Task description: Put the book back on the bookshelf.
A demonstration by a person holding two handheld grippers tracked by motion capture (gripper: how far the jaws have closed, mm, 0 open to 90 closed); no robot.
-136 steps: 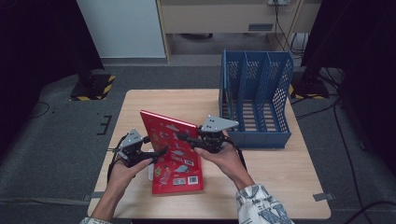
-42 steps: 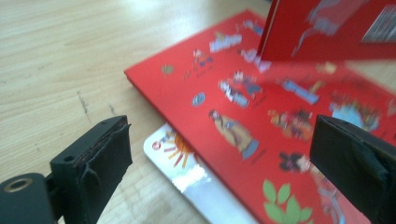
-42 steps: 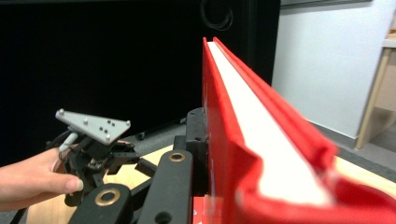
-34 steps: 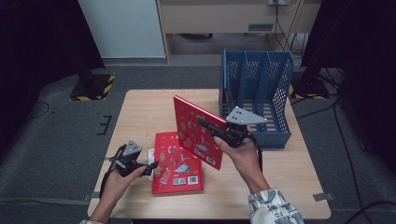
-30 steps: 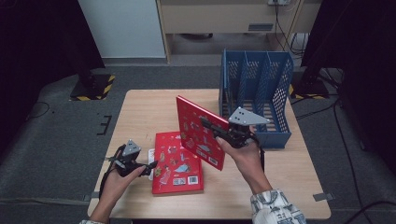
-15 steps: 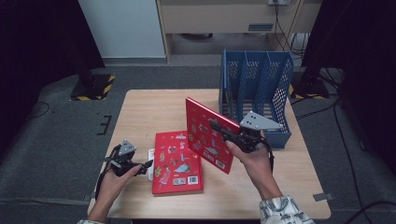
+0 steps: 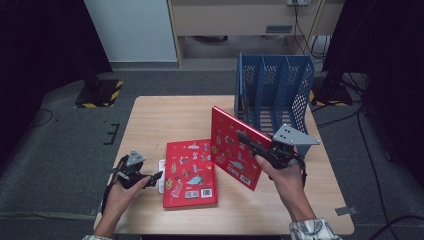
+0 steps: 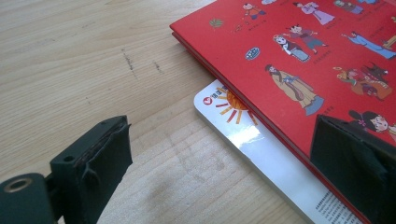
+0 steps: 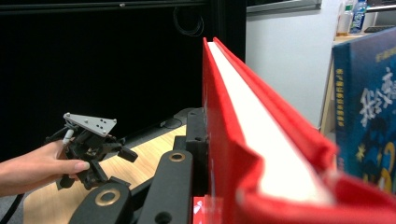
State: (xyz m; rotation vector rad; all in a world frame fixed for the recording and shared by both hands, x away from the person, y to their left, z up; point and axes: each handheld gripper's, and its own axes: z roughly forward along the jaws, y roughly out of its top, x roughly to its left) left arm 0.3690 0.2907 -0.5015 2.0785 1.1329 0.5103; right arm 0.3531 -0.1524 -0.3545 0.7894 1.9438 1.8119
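a red book is pinched upright by the right gripper beside the blue rack; the left gripper is spread by the flat book.

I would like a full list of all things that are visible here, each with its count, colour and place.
Table: one, light wood, centre of the high view.
Held book: one, red, upright and tilted, clamped in the right hand-held gripper, in front of the file rack.
Flat book: one, red, lying on the table near the front edge.
White booklet: one, white, partly under the flat book.
File rack: one, blue, table's far right.
Blue book: one, blue, beside the held book in the right gripper view.
Left hand-held gripper: one, black, open, beside the flat book.
Right hand-held gripper: one, black.
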